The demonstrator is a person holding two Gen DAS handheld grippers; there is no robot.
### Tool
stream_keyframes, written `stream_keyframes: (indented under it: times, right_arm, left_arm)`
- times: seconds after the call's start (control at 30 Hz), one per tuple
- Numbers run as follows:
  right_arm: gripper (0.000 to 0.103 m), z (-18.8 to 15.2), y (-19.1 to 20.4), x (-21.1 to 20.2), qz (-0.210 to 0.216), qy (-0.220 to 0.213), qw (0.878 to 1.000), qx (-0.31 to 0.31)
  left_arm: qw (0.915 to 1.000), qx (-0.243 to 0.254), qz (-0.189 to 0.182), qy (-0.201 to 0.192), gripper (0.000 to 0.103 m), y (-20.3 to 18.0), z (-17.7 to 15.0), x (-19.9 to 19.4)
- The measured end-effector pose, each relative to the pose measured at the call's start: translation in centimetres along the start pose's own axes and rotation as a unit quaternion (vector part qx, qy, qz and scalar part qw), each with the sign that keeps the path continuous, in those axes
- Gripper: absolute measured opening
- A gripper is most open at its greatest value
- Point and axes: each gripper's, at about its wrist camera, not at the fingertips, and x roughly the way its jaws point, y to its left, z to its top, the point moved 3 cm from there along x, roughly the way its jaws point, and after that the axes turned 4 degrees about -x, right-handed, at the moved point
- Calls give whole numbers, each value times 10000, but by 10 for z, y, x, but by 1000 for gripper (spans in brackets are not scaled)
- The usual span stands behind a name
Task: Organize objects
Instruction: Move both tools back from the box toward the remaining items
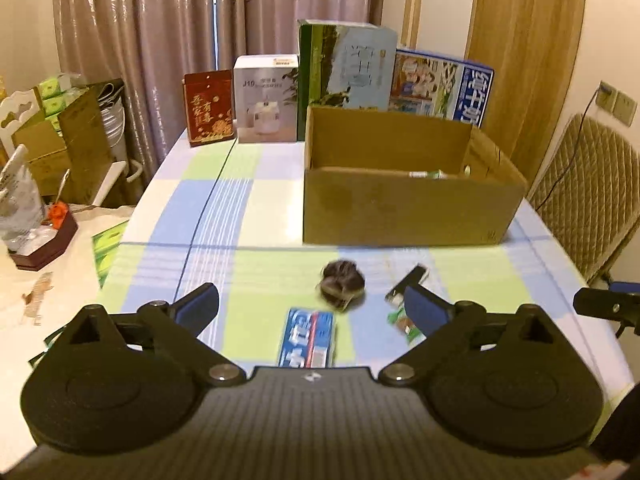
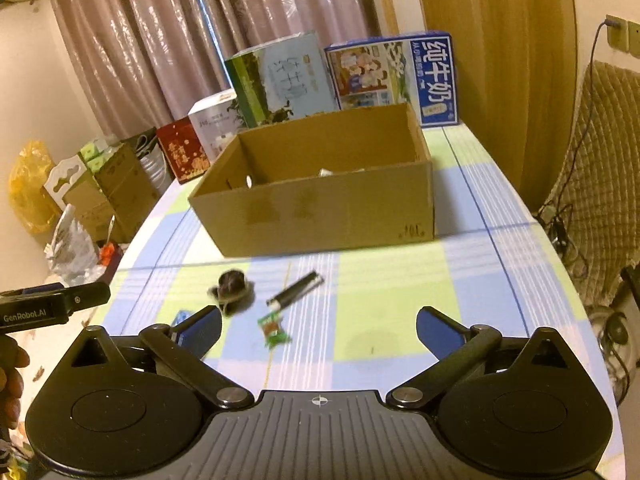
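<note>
Since both grippers hang over the near end of the table with nothing in them, this looks like the start of a pick:

Left gripper (image 1: 312,308): jaws spread wide, holding nothing, aimed at the blue toothpaste box (image 1: 307,338) just in front of it.

Right gripper (image 2: 319,326): jaws spread wide too, empty, low over the checked tablecloth (image 2: 400,292).

Cardboard box (image 1: 404,204): open on top and close behind the loose things, likely so they can be dropped in. Something small already lies inside (too hidden to name).

Loose things: a dark round bundle (image 1: 344,284), a black pen-like stick (image 2: 295,289) and a small green packet (image 2: 274,332) lie near each other on the cloth, between the grippers and the box.

Back row: tall printed boxes (image 1: 346,68) stand upright behind the cardboard box, out of the way.

Next move: I think the left gripper goes down on the toothpaste box.
</note>
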Motion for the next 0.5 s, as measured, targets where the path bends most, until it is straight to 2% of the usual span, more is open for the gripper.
stream_keyframes:
  times: [0.5]
  right_arm:
    - [101, -44, 9, -10, -43, 197, 9998, -92]
  left_arm:
    - [9995, 34, 184, 238, 102, -2, -53, -24]
